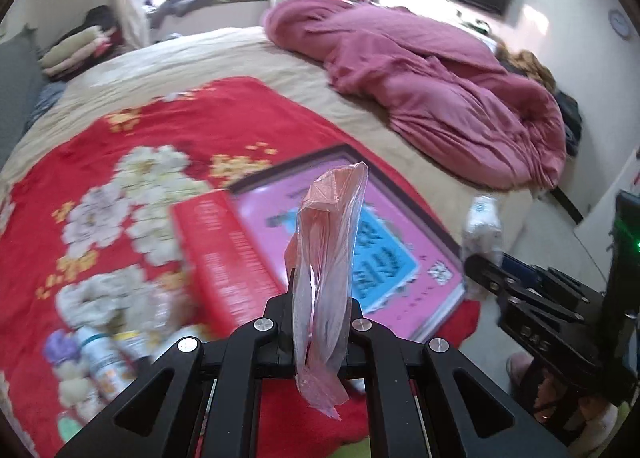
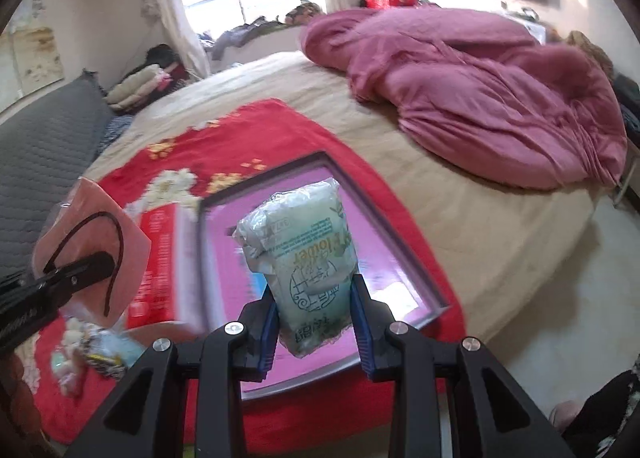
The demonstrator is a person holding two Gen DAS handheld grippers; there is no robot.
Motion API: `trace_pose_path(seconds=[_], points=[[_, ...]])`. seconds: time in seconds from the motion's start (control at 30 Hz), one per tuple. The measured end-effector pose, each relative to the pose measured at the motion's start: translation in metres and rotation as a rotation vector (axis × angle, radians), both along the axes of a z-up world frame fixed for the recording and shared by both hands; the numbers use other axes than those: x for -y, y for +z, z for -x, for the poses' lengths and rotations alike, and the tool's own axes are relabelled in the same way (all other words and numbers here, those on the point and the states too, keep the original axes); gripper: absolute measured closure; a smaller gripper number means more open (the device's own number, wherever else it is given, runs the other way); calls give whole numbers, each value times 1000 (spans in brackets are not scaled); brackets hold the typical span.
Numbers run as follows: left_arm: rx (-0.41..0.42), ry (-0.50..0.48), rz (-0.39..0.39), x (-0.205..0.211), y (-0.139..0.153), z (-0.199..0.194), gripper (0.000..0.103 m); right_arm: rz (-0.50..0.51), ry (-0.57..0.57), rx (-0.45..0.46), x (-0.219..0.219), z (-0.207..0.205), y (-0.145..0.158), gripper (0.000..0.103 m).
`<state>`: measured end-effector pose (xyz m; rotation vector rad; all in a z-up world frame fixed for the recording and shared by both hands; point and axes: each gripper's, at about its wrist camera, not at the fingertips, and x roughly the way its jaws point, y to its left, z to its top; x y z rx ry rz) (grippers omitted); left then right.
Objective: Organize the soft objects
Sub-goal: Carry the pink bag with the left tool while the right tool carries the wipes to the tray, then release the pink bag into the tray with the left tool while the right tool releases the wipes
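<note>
My left gripper (image 1: pixel 320 298) is shut on a thin pinkish see-through plastic bag (image 1: pixel 332 234) that stands up between its fingers. The right wrist view shows that bag (image 2: pixel 128 242) at the left with a black loop inside it, pinched by the left gripper (image 2: pixel 96 262). My right gripper (image 2: pixel 316 298) is shut on a soft white-and-green tissue pack (image 2: pixel 304 250), its blue pads pressing both sides. In the left wrist view, the right gripper (image 1: pixel 480 270) and its pack (image 1: pixel 482 226) show at the right. Both hang above a flat pink-topped box (image 2: pixel 384 258) with a red side (image 1: pixel 224 258).
The box lies on a red floral blanket (image 1: pixel 100 146) spread over a beige bed (image 2: pixel 460 194). Small bottles and soft items (image 1: pixel 96 354) crowd the blanket's near left corner. A bunched magenta duvet (image 1: pixel 440 90) covers the far right of the bed. Floor (image 2: pixel 560 278) lies to the right.
</note>
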<state>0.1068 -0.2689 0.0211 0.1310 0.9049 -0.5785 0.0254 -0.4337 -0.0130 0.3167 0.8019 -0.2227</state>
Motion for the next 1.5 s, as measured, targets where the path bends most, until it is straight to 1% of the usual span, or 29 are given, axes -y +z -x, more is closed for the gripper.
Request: trace_pose_path(seconds=[0.1,0.17,0.23,0.3,0.4,0.5,0.57,0.67,0.87,1.07,1.13,1.4,1.5], points=[[-14,-52,-27,36,-12,-1,95,-25,-12,-47,27,-11,-20,70],[-36,-80,-54,55,-24,-5,95,-44,-2,-79,36,-20,-32,70],[-63,-99,-75,70,-37,-10,95,-43,17,-108,38,-29,-42,70],[-77,-117,-103,81,-49,-13,95,-18,33,-135,40,-38,-51,70],[-87,-124,-137,91,-65,-16,95,-10,41,-202,43,-50,-67,70],[-98,-127,-147,94,-76,-18,95,-1,42,-231,47,-55,-79,70],[-101,-130,-157,95,-82,-20,95,-13,47,-230,49,-56,-84,69],[-124,-130,-150,96,-91,-25,95,-19,48,-223,51,-58,-85,68],[-133,-129,-145,94,-98,-30,95,11,63,-235,47,-63,-84,66],[-144,-131,-151,97,-104,-31,95,10,67,-215,47,-57,-78,63],[-141,-137,-157,98,-105,-30,93,2,69,-199,49,-53,-73,60],[-154,-156,-179,96,-107,-21,93,0,53,-175,52,-39,-59,59],[-161,-170,-178,94,-106,-17,90,0,50,-165,51,-35,-54,59]])
